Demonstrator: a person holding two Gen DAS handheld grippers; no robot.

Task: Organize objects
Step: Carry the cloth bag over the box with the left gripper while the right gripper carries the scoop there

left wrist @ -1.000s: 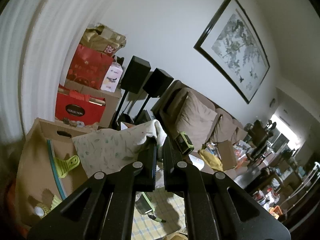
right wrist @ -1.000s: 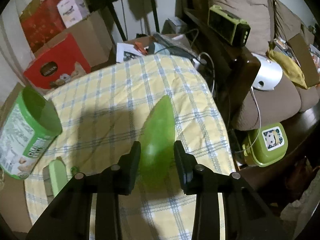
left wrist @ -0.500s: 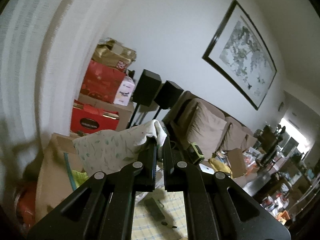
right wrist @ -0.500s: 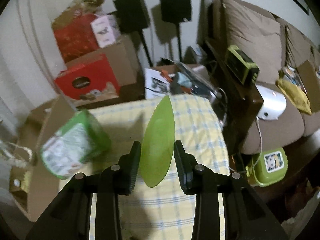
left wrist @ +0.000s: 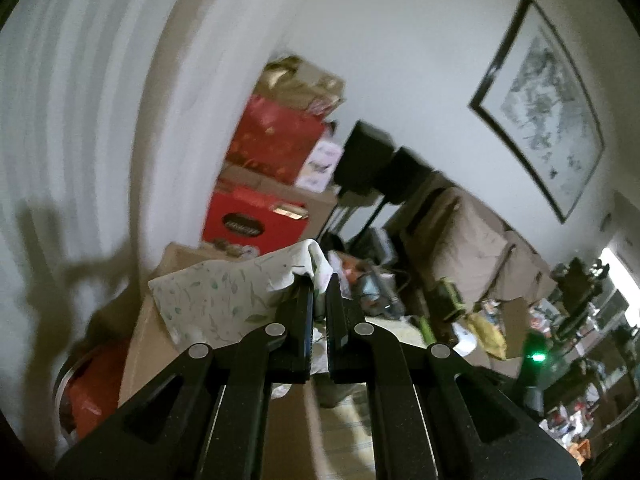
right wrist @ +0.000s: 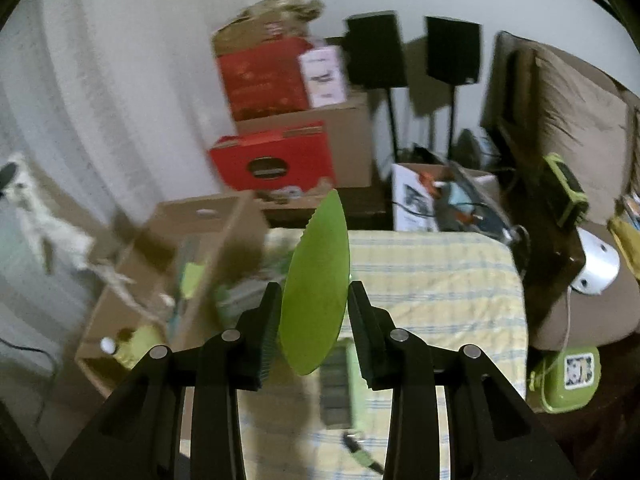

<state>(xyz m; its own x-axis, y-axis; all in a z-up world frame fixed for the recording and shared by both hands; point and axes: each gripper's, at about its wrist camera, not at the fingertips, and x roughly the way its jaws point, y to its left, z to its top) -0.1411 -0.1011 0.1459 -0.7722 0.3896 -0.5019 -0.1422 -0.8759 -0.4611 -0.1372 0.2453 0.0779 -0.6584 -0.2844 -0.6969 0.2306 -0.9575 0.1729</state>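
Both tools loaded and airborne near the open cardboard box [right wrist: 208, 240]; the drop-in is the risky part.

Box beside the checked worktop [right wrist: 432, 280] is already crowded and its raised flap faces the worktop, so an incoming piece may catch on it. Beyond the box, red cartons [right wrist: 276, 156] and speaker stands hem in that side. Leaf-print cloth [left wrist: 224, 296], pinched in the fully closed left tool [left wrist: 318, 292], drapes over the box and may snag or hide what lies below. Green plate [right wrist: 316, 288], edge-on above the worktop's box-side edge, is clamped by its faces in the narrow-set right tool [right wrist: 314, 300]; it looks slick and could pivot or slip.
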